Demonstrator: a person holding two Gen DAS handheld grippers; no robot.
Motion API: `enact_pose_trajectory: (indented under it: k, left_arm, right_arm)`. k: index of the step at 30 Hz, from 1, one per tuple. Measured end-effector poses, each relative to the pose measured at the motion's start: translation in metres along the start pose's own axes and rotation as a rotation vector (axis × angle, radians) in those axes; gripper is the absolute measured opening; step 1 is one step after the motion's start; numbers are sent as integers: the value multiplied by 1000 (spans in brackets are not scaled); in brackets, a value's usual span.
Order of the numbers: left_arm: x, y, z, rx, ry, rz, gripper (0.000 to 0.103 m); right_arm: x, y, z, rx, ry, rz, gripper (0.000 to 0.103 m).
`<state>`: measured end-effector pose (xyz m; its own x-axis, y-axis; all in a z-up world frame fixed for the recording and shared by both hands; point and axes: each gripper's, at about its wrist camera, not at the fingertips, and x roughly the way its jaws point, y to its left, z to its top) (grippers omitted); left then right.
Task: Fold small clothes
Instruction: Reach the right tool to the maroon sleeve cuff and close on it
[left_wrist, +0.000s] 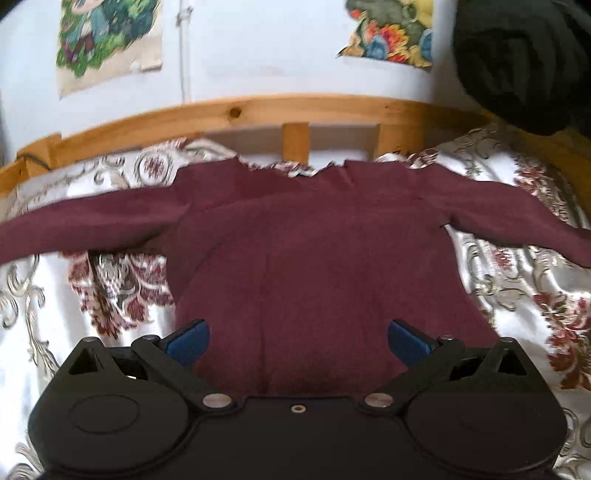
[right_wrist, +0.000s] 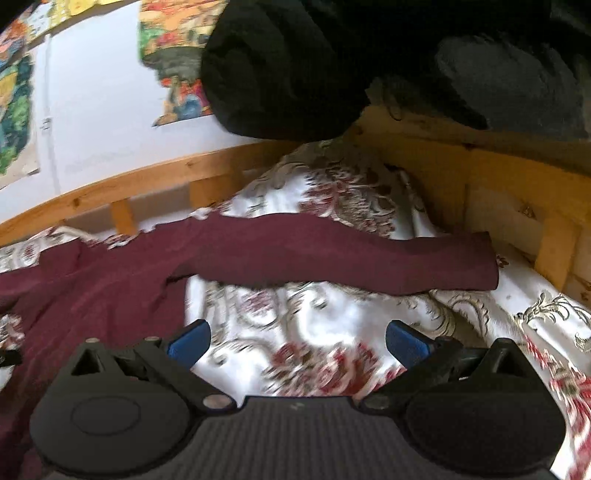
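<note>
Hidden, cropped and smeared parts

Lower hem of the maroon top (left_wrist: 314, 258) hidden behind the left gripper (left_wrist: 298, 341) body in the left wrist view; left sleeve cut off by the frame's left edge, right sleeve end cut by the right edge. In the right wrist view, body of the top cropped at the left edge. Floral bedspread (right_wrist: 314, 332) pattern motion-blurred between the right gripper (right_wrist: 298, 341) fingers. Wall posters (left_wrist: 107, 40) cropped at the top, soft, subject illegible. Dark bulky fabric mass (right_wrist: 295, 66) covering the upper corner, identity unclear, masking part of the wooden bed rail (right_wrist: 498, 173).

no readable text anywhere — the wall posters (left_wrist: 110, 40) show pictures only.
</note>
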<state>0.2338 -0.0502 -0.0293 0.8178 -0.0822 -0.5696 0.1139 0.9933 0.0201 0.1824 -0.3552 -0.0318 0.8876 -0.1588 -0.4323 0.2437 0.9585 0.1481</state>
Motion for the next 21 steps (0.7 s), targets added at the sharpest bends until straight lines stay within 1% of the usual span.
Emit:
enact_pose_trajectory:
  k: [3, 5, 6, 9, 11, 14, 16, 18, 21]
  left_arm:
    - [9, 11, -8, -19, -1, -3, 102]
    - [16, 15, -13, -21, 6, -5, 102]
    - [20, 17, -15, -19, 9, -11, 102]
    - [28, 18, -21, -14, 24, -26, 102]
    - [33, 17, -22, -14, 41, -46, 102]
    - [36, 17, -24, -17, 47, -64, 102]
    - [37, 17, -24, -17, 51, -70, 102]
    - [38, 17, -25, -18, 58, -72, 102]
    - [41, 19, -26, -16, 74, -60, 102]
  right_arm:
    - [16, -18, 4, 90, -34, -62, 103]
    - [25, -31, 7, 150, -53, -71, 103]
    - [28, -36, 9, 170, -64, -91, 103]
    - [30, -55, 19, 228, -147, -223, 103]
    - [32, -71, 24, 277, -174, -308, 103]
    - [45, -98, 28, 342, -152, -401, 101]
    - [53, -119, 26, 419, -129, -436, 94]
    - [60, -135, 21, 495, -115, -444, 90]
    - [74, -162, 12, 634, -77, -412, 78]
